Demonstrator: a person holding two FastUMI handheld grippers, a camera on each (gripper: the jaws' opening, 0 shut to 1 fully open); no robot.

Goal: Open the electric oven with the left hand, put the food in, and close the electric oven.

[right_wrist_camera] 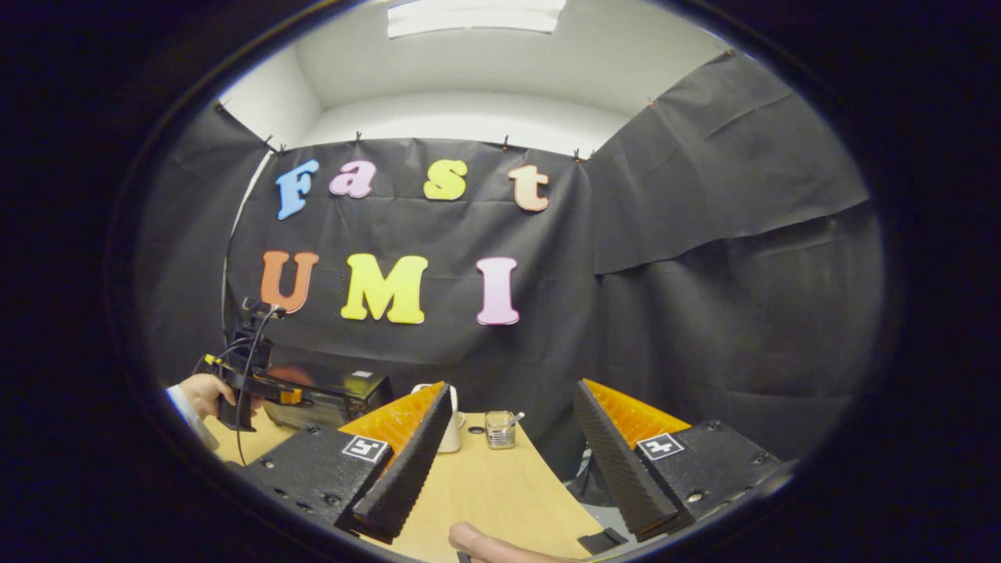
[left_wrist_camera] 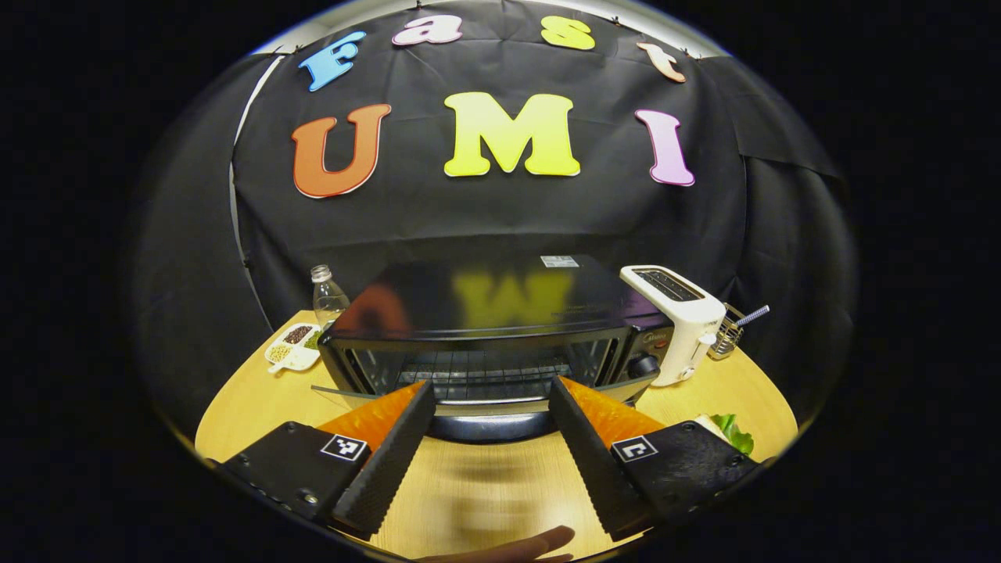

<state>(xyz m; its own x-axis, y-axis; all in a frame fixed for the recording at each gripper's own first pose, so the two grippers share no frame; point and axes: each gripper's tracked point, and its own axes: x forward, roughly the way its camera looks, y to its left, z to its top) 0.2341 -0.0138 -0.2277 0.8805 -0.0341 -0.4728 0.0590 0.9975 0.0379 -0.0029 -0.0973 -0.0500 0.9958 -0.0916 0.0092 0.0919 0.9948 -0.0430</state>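
The black electric oven [left_wrist_camera: 500, 313] stands in the middle of the wooden table [left_wrist_camera: 485, 493]. Its door looks tilted down toward me, and the wire rack [left_wrist_camera: 485, 375] shows behind it. My left gripper [left_wrist_camera: 491, 389] is open, with the dark door handle [left_wrist_camera: 489, 428] between its two fingers and neither finger pressing on it. Food with a green leaf [left_wrist_camera: 733, 432] lies at the table's right edge. My right gripper [right_wrist_camera: 510, 387] hangs open and empty over the table's right side. From there I see a hand holding the left gripper [right_wrist_camera: 254, 387] in front of the oven [right_wrist_camera: 344, 395].
A white toaster [left_wrist_camera: 679, 320] stands right of the oven, with a wire holder [left_wrist_camera: 731, 332] behind it. A clear bottle [left_wrist_camera: 327, 295] and a white divided dish [left_wrist_camera: 293, 346] sit at the left. A glass jar [right_wrist_camera: 499, 428] stands by the toaster [right_wrist_camera: 451, 432].
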